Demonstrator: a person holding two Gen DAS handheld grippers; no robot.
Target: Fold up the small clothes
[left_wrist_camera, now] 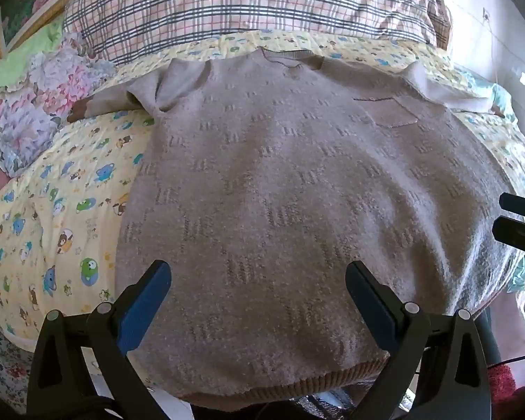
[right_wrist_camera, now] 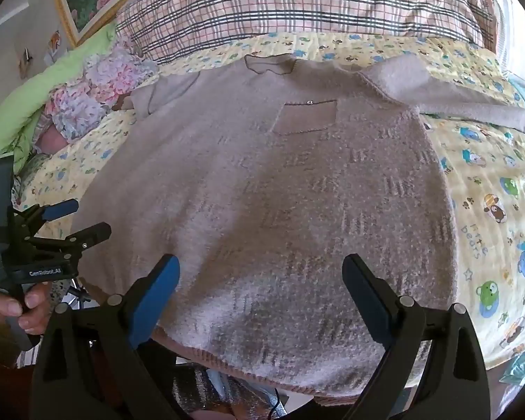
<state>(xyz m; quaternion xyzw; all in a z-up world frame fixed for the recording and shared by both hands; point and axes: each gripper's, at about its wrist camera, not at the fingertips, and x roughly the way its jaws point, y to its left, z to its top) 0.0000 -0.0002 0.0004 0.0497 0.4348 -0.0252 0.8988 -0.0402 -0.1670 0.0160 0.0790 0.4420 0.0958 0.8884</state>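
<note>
Clearly both grippers are spread wide and empty: the left gripper [left_wrist_camera: 257,301] and the right gripper [right_wrist_camera: 260,295] each hover just above the ribbed hem [left_wrist_camera: 280,386] of the beige sweater [left_wrist_camera: 280,182], which lies flat, front up, on the bed [left_wrist_camera: 63,210]. Ahead of them the chest pocket [right_wrist_camera: 306,117] and both sleeves [right_wrist_camera: 448,99] lie spread. Probably best to pinch a sleeve or side edge and fold it inward, keeping the knit flat.
</note>
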